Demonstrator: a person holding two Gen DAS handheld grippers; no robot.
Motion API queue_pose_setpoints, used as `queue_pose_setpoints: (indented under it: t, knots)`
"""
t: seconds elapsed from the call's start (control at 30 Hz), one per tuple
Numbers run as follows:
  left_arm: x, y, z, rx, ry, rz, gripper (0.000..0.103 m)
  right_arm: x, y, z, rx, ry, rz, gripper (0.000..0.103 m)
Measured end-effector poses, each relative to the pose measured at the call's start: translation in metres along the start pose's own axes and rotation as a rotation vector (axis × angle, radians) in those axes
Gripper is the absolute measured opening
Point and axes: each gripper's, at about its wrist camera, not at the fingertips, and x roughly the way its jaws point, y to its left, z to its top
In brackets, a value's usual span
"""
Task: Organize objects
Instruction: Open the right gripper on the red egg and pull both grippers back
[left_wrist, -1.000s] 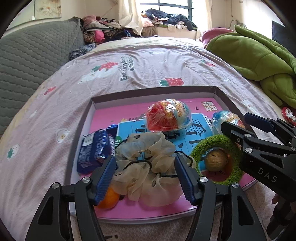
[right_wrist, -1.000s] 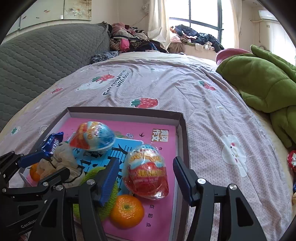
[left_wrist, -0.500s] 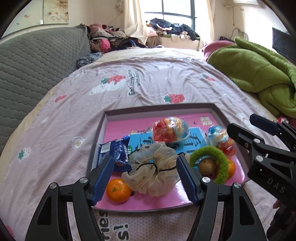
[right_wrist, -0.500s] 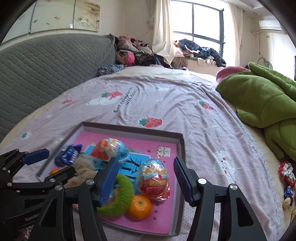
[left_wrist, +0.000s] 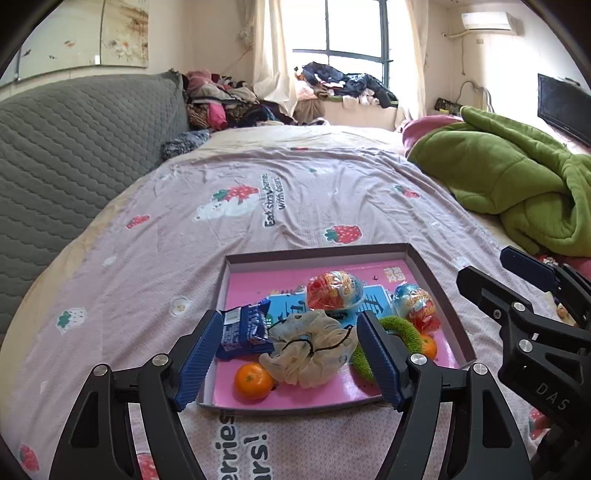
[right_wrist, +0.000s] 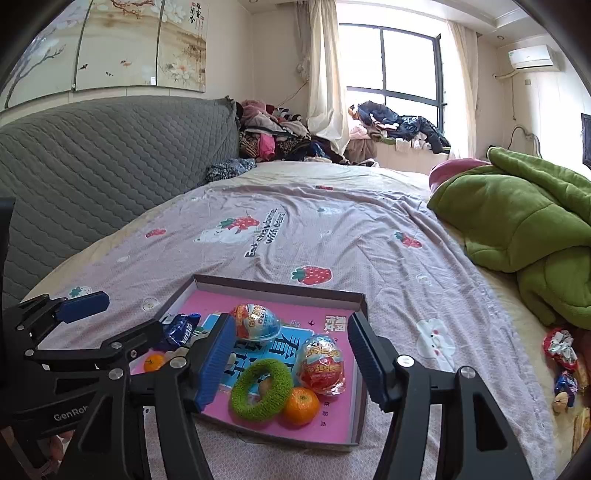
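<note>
Left gripper (left_wrist: 286, 354) wide open, empty, above near edge of tray (left_wrist: 424, 263); right gripper (right_wrist: 291, 363) likewise spread, empty; near in tray: orange (left_wrist: 253, 381), cream scrunchie (left_wrist: 308, 350), green scrunchie (right_wrist: 261, 389), second orange (right_wrist: 301, 405); farther: blue snack pack (left_wrist: 244, 328), two wrapped eggs (left_wrist: 334, 290) (right_wrist: 321, 365); far right: green blanket (left_wrist: 517, 184) on bedsheet (left_wrist: 295, 192).

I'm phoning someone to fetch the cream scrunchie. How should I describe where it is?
On the bed sits a shallow box with a pink floor. The cream scrunchie lies at its near edge, between an orange and a green scrunchie. It alone is pale, sheer and ruffled, with a thin black band across it.
</note>
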Motion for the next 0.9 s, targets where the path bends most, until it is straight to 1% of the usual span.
queue_pose_setpoints:
  t: [0.27, 0.4, 0.47, 0.53, 0.7, 0.83, 0.9]
  knots:
    - [-0.023, 0.006, -0.001, -0.003, -0.025, 0.022, 0.077, -0.031, 0.0, 0.003, 0.019, -0.032, -0.007, 0.065]
    - [-0.034, 0.01, -0.002, -0.015, -0.039, 0.019, 0.077, -0.044, -0.001, 0.002, 0.022, -0.046, -0.024, 0.066]
    - [-0.039, 0.01, -0.003, -0.016, -0.044, 0.017, 0.077, -0.052, -0.003, 0.002, 0.034, -0.052, -0.014, 0.066]
    - [-0.044, 0.01, -0.004, -0.012, -0.05, 0.016, 0.077, -0.058, -0.005, 0.001, 0.044, -0.062, -0.007, 0.07]
    - [-0.055, 0.01, -0.008, -0.014, -0.067, 0.002, 0.077, -0.067, -0.006, 0.0, 0.057, -0.069, -0.009, 0.074]
    - [-0.061, 0.009, -0.009, -0.01, -0.073, -0.003, 0.077, -0.07, -0.005, -0.003, 0.07, -0.067, -0.022, 0.075]
    - [-0.065, 0.008, -0.011, -0.006, -0.079, -0.002, 0.077, -0.07, -0.006, -0.004, 0.08, -0.059, -0.007, 0.075]
